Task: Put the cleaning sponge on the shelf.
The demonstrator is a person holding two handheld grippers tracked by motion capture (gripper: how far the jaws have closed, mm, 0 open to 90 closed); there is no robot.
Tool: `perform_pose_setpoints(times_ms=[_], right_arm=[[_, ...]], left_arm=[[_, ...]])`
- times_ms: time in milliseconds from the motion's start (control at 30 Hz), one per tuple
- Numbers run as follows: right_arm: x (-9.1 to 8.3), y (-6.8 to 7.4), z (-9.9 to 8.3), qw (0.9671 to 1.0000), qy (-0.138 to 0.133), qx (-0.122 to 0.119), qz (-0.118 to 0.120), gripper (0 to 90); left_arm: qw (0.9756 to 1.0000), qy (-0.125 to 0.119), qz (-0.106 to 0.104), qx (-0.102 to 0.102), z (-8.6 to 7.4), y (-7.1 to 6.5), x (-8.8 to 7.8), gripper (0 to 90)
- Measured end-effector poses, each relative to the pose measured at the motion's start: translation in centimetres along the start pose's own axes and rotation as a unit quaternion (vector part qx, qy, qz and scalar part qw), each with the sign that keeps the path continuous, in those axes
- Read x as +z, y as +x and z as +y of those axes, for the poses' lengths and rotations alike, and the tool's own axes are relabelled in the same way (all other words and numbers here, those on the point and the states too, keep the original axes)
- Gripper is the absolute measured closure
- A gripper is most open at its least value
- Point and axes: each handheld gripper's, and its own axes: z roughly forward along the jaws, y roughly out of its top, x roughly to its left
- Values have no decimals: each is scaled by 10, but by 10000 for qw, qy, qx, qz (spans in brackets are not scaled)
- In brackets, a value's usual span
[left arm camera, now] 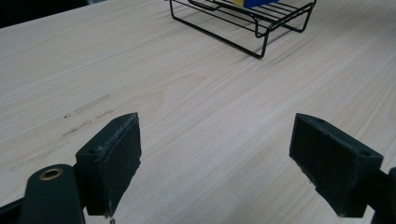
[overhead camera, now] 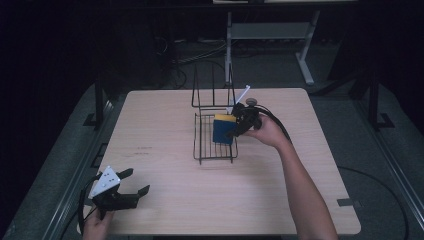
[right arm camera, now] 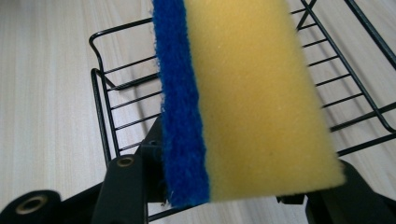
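Well left of the rack point(overhead camera: 215, 137) and nearer the person, the left gripper point(overhead camera: 131, 186) rests low over the table point(overhead camera: 165, 200) with its jaws spread wide and nothing between them; it can wait there.

The right gripper point(overhead camera: 239, 126) is at the rack's right side, clamped on the sponge point(overhead camera: 223, 129), which stands on edge over the rack's flat wire tray, blue scrub face toward the left gripper. The step looks like setting the sponge into the rack. To do it well, lower until the sponge's bottom edge sits on the wires, keep the jaws clear of the rack's side rail, then let go.

Whether the sponge already touches the wires cannot be told. In the right gripper view the sponge point(right arm camera: 252, 102) hides the jaw pads. A white stick and a round thing behind the rack are too small to name.
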Motion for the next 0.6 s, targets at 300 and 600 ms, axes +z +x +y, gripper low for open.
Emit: perform_pose_setpoints(times_ms=[300, 600], right_arm=[[-4, 1, -1, 10000, -45, 37, 0, 449], [-3, 2, -1, 10000, -22, 81, 17, 397]], left_arm=[[10000, 18, -3, 22, 0, 0, 0, 162], [10000, 27, -6, 13, 0, 0, 0, 162]])
